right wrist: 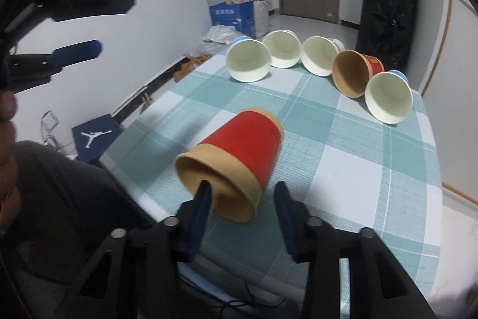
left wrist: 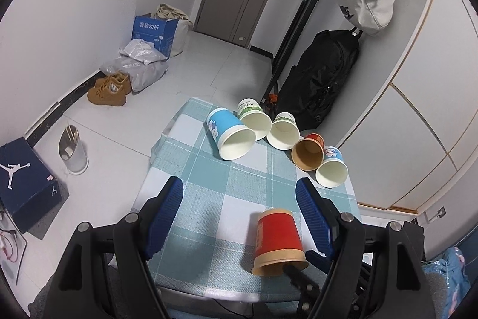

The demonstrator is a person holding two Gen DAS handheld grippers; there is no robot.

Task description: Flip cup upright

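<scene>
Red cup [right wrist: 236, 166]: I find it on its side near the front edge of the desk [right wrist: 373, 169], mouth toward my right camera and base pointing away and tilted up. Red paper wall, tan band at the rim, tan inside, tapered shape.

Right claw [right wrist: 243, 193]: I read it as parted to a moderate width, nothing clamped. The left finger [right wrist: 200, 211] has its tip inside the cup's mouth, against or just at the inner wall; I cannot tell if it presses. The right finger stands outside, just beside the rim. The cup wall sits between the two fingers.

Left claw [left wrist: 239, 199]: I see it spread wide and gripping nothing, raised above the desk. In its view the red cup [left wrist: 277, 241] lies between the two blue ribbed pads [left wrist: 164, 214], nearer the right one, without touching either. A dark finger of the right claw [left wrist: 298, 277] enters the cup's mouth there.

Desk cover: checked woven cloth in teal, pale blue and white.

Other cups [left wrist: 277, 136]: five paper cups lie on their sides in a row at the far end, mouths toward me. Two are blue-printed, two white with green print, one red [left wrist: 309, 151] with a tan inside. Neighbours touch or nearly touch.
</scene>
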